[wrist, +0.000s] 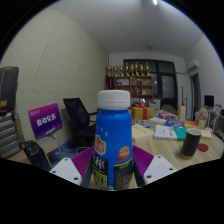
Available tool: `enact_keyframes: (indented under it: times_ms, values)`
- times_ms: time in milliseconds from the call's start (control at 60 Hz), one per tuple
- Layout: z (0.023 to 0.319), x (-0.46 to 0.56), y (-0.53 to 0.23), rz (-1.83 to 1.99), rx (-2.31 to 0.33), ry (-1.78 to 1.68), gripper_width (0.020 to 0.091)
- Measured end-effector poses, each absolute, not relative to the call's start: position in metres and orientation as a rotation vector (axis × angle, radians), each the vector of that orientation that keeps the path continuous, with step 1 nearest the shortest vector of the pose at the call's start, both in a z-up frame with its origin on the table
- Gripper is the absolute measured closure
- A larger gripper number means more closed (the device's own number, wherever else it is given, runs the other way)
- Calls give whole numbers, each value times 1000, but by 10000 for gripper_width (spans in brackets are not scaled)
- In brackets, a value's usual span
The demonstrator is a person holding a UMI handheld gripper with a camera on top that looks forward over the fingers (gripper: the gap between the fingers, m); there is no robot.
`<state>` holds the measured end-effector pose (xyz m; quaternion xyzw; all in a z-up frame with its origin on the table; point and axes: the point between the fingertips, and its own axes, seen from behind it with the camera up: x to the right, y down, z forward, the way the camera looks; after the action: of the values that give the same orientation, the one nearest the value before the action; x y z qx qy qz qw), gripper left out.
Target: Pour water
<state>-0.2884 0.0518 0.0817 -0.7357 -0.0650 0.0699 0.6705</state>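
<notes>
A tall cylindrical bottle [113, 140] stands upright between the two fingers of the gripper [112, 170], its smooth blue printed label bearing white characters and an orange patch, topped by a wide white ribbed cap. The finger pads [73, 161], magenta and flat, sit hard against its lower sides left and right, so the gripper looks clamped on the bottle, which hides whatever lies directly under it. Beyond the fingers to the right a dark cylindrical cup [190, 142] stands on a pale wooden table [160, 146], near scattered papers and a few small items too small to make out. To the left a black office chair [76, 117] stands beside a purple sign [44, 120] with white lettering. At the far wall a wooden shelf [131, 84] holds a row of golden trophies, and the ceiling above is plain white with a bright light.
</notes>
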Motion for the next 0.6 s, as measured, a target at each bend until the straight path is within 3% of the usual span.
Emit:
enact_keyframes:
  times_ms: [317,433,533,600]
  values:
    - [91,-295,60,201,-1630,-254,542]
    - [144,-276,61,393,-1554,-171,542]
    - [203,-250,56,786,-1498,77,543]
    - [220,-220,63,1109,-1458,283,543]
